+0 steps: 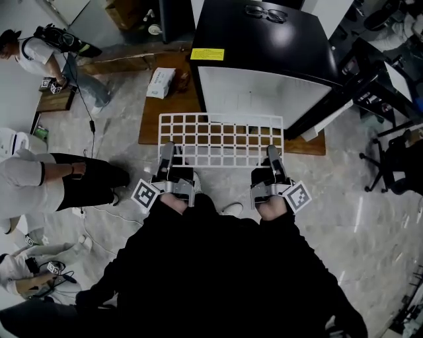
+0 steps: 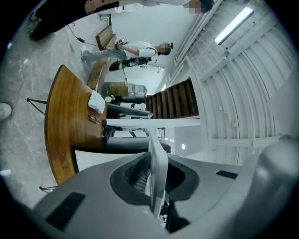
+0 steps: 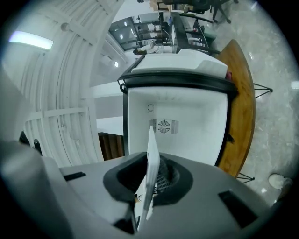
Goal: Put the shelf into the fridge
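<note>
A white wire-grid shelf [image 1: 221,140] hangs level in front of me, held by its near edge at both corners. My left gripper [image 1: 166,153] is shut on its left part and my right gripper [image 1: 273,156] on its right part. Just beyond the shelf stands a small black fridge [image 1: 264,39] with its white inside [image 1: 261,92] facing me. In the left gripper view the shelf [image 2: 157,163] shows edge-on, clamped between the jaws of the left gripper [image 2: 154,186]. In the right gripper view the shelf [image 3: 152,158] is clamped the same way in the right gripper [image 3: 148,186], with the fridge's open inside [image 3: 175,121] straight ahead.
The fridge stands on a wooden board [image 1: 165,115] that carries a white packet [image 1: 160,82]. Its door [image 1: 327,115] swings open to the right. Glasses [image 1: 266,13] lie on the fridge top. People [image 1: 59,178] are at the left and a black chair [image 1: 393,165] at the right.
</note>
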